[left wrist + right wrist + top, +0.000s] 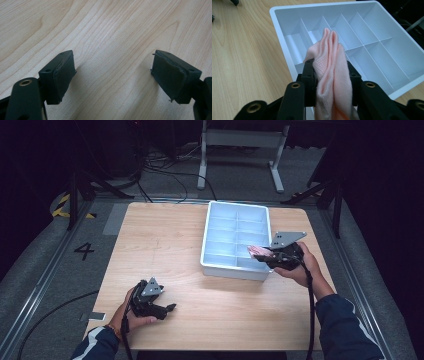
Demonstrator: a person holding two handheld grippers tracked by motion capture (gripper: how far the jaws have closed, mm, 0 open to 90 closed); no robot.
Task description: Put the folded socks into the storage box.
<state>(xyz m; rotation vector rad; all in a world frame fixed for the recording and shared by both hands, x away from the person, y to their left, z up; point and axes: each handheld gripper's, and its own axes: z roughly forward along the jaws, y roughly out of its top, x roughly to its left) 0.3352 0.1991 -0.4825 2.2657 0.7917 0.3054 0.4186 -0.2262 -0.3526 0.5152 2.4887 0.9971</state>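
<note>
A folded pink cloth (332, 67) is pinched between the jaws of my right gripper (332, 75), which is shut on it. In the high view that right gripper (262, 254) holds the pink cloth (259, 252) over the near right corner of a white divided tray (212, 237). The tray (279, 30) has several empty compartments. My left gripper (167, 309) rests low over the table near its front left, held by a hand. Its jaws stand wide apart with bare wood between them, and the left gripper (113, 75) is open.
The light wooden table (155, 240) has free room left of the tray. Beyond its far edge lie cables and a white frame stand (240, 140) on the grey floor. A floor mark "4" (84, 251) sits at the left.
</note>
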